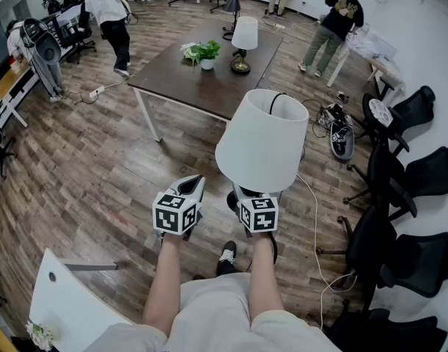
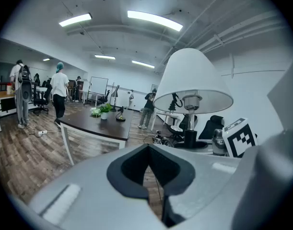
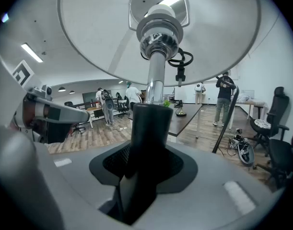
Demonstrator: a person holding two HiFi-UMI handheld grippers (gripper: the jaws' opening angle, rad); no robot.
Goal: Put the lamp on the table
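A lamp with a white shade [image 1: 264,141] stands upright off the floor, and my right gripper [image 1: 247,195] is shut on its black stem [image 3: 148,143]. In the right gripper view the shade [image 3: 88,37] spreads overhead, above a chrome neck. My left gripper [image 1: 192,185] hovers just left of the lamp, jaws together with nothing between them [image 2: 148,153]. In the left gripper view the lamp [image 2: 192,80] is at the right. The dark brown table [image 1: 187,79] lies ahead, past a stretch of wood floor. It carries a second white-shaded lamp [image 1: 243,42] and a potted plant [image 1: 206,52].
Black office chairs [image 1: 399,167] line the right side. A white cable [image 1: 315,218] runs over the floor by the lamp, and shoes and gear [image 1: 341,138] lie near the table's right end. A white tabletop corner [image 1: 62,299] is at lower left. Several people stand beyond the table.
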